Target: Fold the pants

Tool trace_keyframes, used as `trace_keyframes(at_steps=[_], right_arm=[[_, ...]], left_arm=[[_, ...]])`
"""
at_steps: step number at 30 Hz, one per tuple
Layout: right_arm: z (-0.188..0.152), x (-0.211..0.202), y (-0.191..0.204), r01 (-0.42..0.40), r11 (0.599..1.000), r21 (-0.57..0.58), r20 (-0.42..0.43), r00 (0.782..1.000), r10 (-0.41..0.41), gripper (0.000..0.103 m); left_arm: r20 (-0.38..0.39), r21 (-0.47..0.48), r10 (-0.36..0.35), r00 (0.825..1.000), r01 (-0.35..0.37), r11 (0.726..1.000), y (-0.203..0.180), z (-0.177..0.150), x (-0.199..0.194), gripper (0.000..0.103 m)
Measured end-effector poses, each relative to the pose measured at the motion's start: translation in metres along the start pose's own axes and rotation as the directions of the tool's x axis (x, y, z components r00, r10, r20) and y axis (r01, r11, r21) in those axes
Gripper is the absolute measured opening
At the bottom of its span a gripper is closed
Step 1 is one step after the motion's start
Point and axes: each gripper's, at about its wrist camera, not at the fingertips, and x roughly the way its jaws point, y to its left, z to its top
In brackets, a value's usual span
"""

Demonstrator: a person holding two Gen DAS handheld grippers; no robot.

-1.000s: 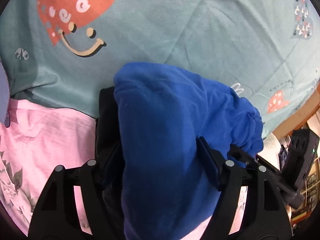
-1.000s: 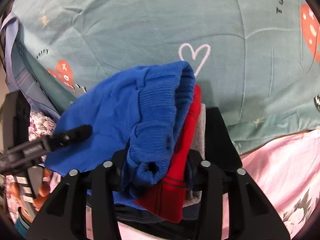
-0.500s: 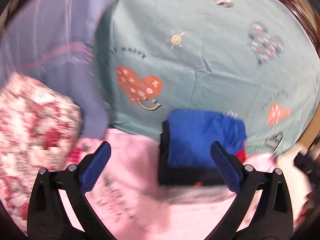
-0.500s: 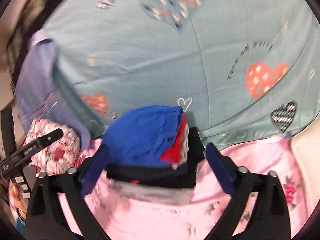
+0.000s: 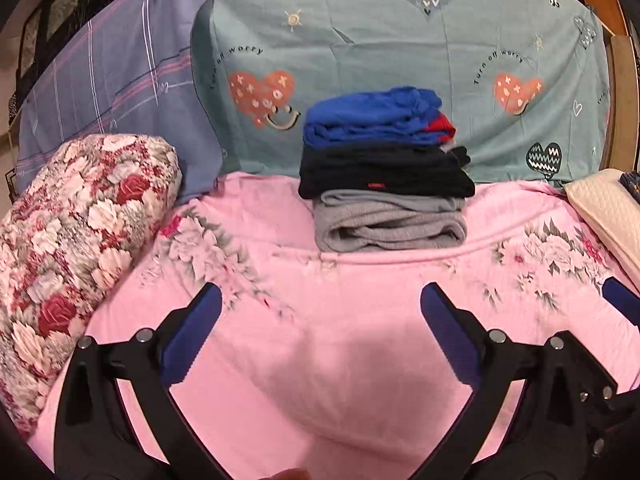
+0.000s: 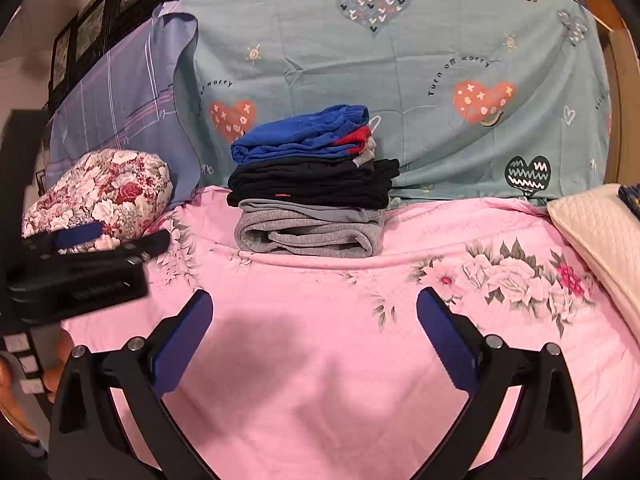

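I have both tools spread wide with nothing between the blue pads. My left gripper point(image 5: 320, 332) hangs over the pink floral bedsheet point(image 5: 360, 320), and so does my right gripper point(image 6: 314, 332), each pointing at the clothes from a little above.

The folded pants sit in one stack at twelve o'clock from each gripper, well apart from the fingertips. On top lie the bright blue folded pants with a ribbed waistband point(image 5: 372, 118), with a strip of red fabric point(image 5: 440, 125) showing at their three o'clock edge. Under them lie the black folded pants with a small red tag point(image 5: 380, 172), and at the bottom the grey knit folded pants point(image 5: 388, 226), which rest on the pink sheet right at its far edge. In the right wrist view the same stack reads blue point(image 6: 300, 132), black point(image 6: 312, 184), grey point(image 6: 308, 232).

Behind the stack, at twelve o'clock, spreads the teal sheet printed with hearts and lettering point(image 5: 360, 32). At ten o'clock from my left gripper lies the rose-patterned red and white bolster point(image 5: 80, 232), with the lavender striped pillow point(image 5: 116, 80) beyond it. At three o'clock, at the frame's edge, sits a cream quilted cushion point(image 5: 604, 208).

In the right wrist view my left tool appears as a black body at nine o'clock, with fingers of my hand point(image 6: 60, 364) below it.
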Motion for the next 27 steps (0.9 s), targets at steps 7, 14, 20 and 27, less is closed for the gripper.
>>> trace_keyframes(at_steps=[7,14,20,27], right_arm=[[-0.027,0.006,0.001,0.034,0.999,-0.037,-0.014,0.999,-0.034,0.102],[-0.040,0.019,0.002,0.013,0.999,-0.030,-0.085,0.996,-0.015,0.102],[-0.042,0.021,0.003,0.017,0.999,-0.039,-0.103,0.994,-0.021,0.102],[-0.044,0.023,0.004,0.015,0.999,-0.044,-0.119,0.993,-0.020,0.102]], left_arm=[[-0.050,0.018,-0.011,0.999,0.012,1.000,-0.006,-0.024,0.019,0.101],[-0.078,0.040,-0.025,0.997,0.028,0.999,-0.013,-0.031,0.025,0.101],[-0.102,0.038,-0.047,0.994,0.051,0.998,-0.015,-0.034,0.029,0.101],[-0.104,0.001,-0.038,0.994,0.038,0.999,-0.010,-0.038,0.031,0.101]])
